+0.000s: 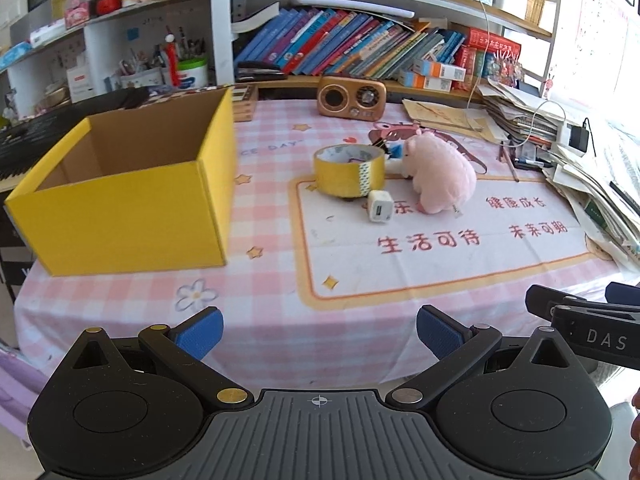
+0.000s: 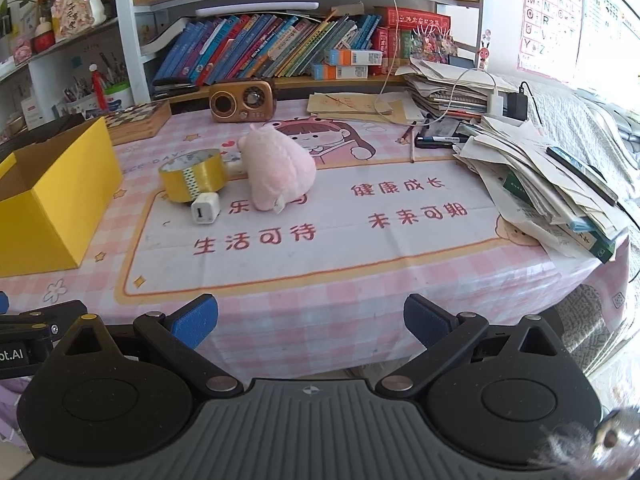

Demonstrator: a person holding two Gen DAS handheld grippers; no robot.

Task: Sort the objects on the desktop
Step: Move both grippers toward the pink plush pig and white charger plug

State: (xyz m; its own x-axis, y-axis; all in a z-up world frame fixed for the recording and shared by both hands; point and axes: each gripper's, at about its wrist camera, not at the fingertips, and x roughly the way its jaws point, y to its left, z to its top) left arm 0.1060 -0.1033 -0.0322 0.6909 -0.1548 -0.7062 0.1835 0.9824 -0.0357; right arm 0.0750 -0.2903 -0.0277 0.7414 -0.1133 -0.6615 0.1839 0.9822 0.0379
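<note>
While each gripper [image 1: 319, 334] [image 2: 311, 322] gapes, yellow box [image 1: 128, 216] looks empty, tape roll [image 1: 349, 171] nearby

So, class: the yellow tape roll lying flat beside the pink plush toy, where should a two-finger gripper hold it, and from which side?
Probably from above, one finger inside the tape roll and one outside, pinching its near-left wall. It lies flat with the hole upward, and looks wide against the open left gripper. The white charger crowds its front right and the pink plush toy its right.
</note>
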